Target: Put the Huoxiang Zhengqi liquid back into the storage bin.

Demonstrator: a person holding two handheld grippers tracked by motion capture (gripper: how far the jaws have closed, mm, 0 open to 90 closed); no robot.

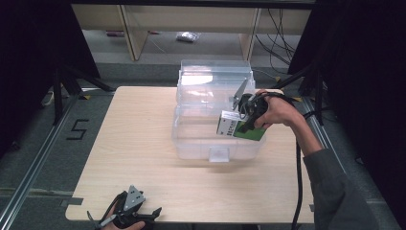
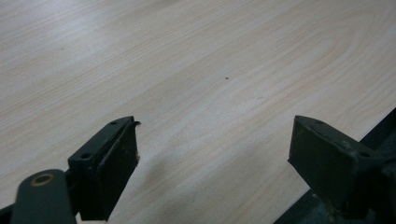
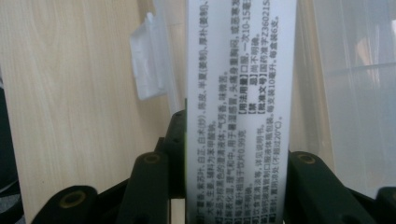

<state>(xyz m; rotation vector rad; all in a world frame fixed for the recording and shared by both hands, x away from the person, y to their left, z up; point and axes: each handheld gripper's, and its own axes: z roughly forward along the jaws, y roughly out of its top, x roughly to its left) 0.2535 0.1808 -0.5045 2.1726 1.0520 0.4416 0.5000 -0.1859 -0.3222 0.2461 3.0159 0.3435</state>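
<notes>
Nearest the high camera, the left gripper (image 1: 136,216) rested at the table's (image 1: 143,143) front edge, jaws spread wide and holding nothing. Farther off, the right gripper (image 1: 246,120) was clamped on a green-and-white medicine box (image 1: 239,128) (printed side facing its camera), held over the open clear plastic bin (image 1: 218,153). Judging by this, placement was under way; lowering the box inside and letting go would follow.
</notes>
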